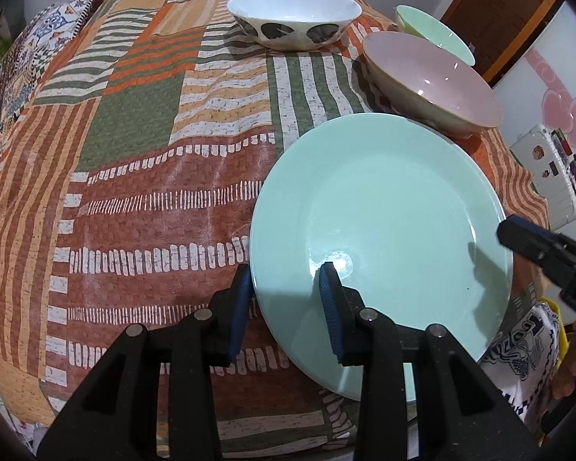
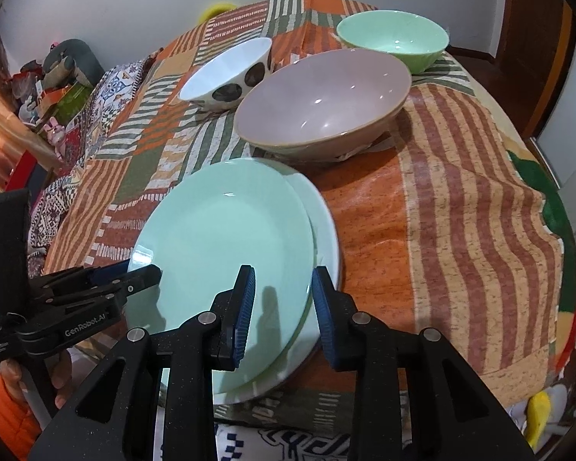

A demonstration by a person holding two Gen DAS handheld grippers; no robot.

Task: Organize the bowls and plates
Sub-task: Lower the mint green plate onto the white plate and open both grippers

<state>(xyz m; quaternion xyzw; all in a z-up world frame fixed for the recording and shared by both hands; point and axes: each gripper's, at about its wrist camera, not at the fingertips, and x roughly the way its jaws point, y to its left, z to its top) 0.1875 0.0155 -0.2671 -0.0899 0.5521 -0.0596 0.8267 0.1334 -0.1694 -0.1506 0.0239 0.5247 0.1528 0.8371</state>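
Left claw (image 1: 284, 307) open, straddling mint plate (image 1: 384, 223) rim; right claw (image 2: 284, 307) open, astride same rim.

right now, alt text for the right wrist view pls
The open right gripper straddles the near rim of a mint green plate stacked on a white plate, on a patchwork tablecloth. Behind stand a pink bowl, a white spotted bowl and a green bowl; the left gripper reaches the plate's left edge.

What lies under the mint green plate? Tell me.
Under the mint green plate the right wrist view shows a second, paler plate, only its right rim peeking out. The rest is covered, so whether anything else lies beneath cannot be seen. Both rest on the patchwork cloth.
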